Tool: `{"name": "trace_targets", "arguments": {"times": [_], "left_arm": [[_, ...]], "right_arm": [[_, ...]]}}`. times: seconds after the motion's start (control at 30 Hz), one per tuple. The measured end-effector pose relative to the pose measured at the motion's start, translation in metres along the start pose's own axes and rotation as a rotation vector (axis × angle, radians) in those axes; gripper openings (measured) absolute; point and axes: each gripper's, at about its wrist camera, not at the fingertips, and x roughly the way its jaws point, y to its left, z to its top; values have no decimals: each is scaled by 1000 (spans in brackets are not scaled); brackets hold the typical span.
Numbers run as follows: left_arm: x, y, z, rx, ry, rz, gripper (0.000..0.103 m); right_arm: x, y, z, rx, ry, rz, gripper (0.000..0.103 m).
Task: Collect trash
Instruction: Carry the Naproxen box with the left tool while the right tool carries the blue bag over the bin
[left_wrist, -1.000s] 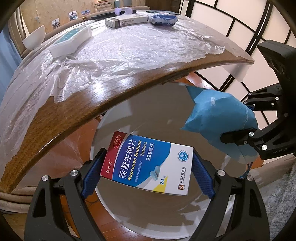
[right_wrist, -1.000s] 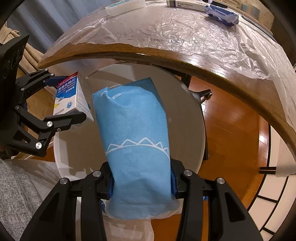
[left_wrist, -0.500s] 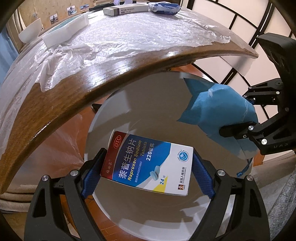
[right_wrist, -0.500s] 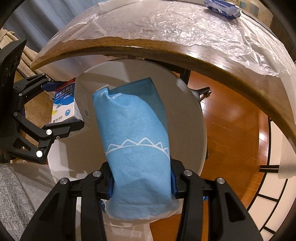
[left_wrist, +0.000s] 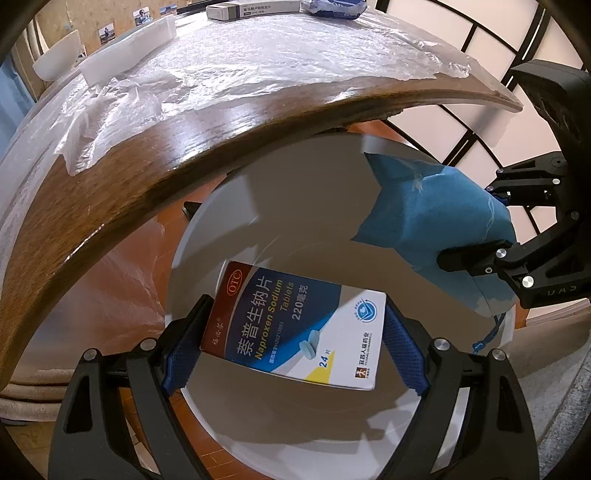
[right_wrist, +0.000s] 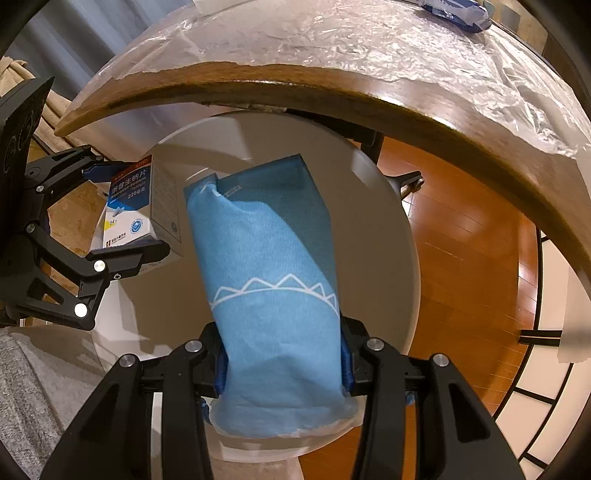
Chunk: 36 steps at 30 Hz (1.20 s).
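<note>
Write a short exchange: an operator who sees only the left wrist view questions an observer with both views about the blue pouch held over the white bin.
Operator: From the left wrist view I see only one side of the grip on the blue pouch. Is it held from both sides?
Observer: Yes. In the right wrist view the right tongs are shut on it, with one of the blue pads pressed against each side.
Operator: Is there any marking on the pouch that I miss?
Observer: A white zigzag line runs across its broad face, just beyond the tongs.
</note>
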Motion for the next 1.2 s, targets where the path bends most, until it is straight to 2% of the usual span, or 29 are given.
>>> {"name": "trace_targets", "arguments": {"times": [1.2], "left_arm": [[7,2,-1,10,2,-1,88]], "right_arm": [[0,-2,4,10,4,-1,43]]}}
